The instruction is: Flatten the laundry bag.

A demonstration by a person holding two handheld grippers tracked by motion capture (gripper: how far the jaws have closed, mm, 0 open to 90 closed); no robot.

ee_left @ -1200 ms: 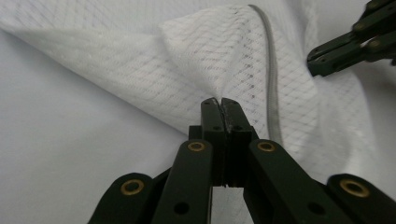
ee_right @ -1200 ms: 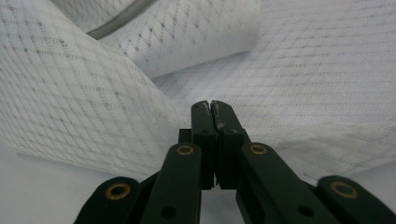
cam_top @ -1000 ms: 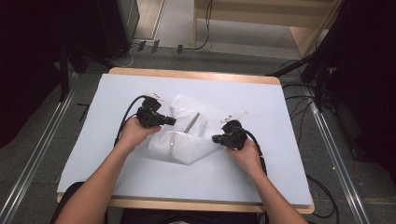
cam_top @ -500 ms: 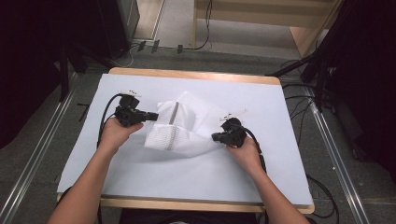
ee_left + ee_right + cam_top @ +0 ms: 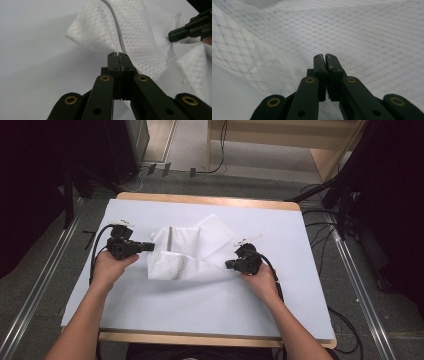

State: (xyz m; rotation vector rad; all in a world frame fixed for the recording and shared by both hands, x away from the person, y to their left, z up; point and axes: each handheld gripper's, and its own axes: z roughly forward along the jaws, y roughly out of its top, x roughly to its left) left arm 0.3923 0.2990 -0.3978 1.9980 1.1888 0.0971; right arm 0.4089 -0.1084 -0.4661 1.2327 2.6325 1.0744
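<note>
The white table (image 5: 150,320) takes up the middle of the high view, and on it, just above centre, lies the white mesh garment (image 5: 185,255), now drawn wider than it was a second ago. Back then it sat bunched between the two hands; now its left side is stretched out toward the left of the frame, with a grey seam line (image 5: 170,239) showing upright on the spread panel. That's the change: the left gripper (image 5: 148,247) has travelled out to the left and taken the fabric edge with it, while the right gripper (image 5: 228,265) has barely moved, anchoring the lower right corner of the cloth.

In the left gripper view the jaws are pressed tight together with a sliver of mesh pinched at their tips, beside the seam. In the right gripper view the jaws are all but closed, a hairline gap at the tips, fabric right under them; they seem to hold the mesh, though the pinch itself is hard to make out.

My read: this is a spreading pull, flattening the garment before a fold. One flap (image 5: 215,232) still lies folded over, upper centre.
</note>
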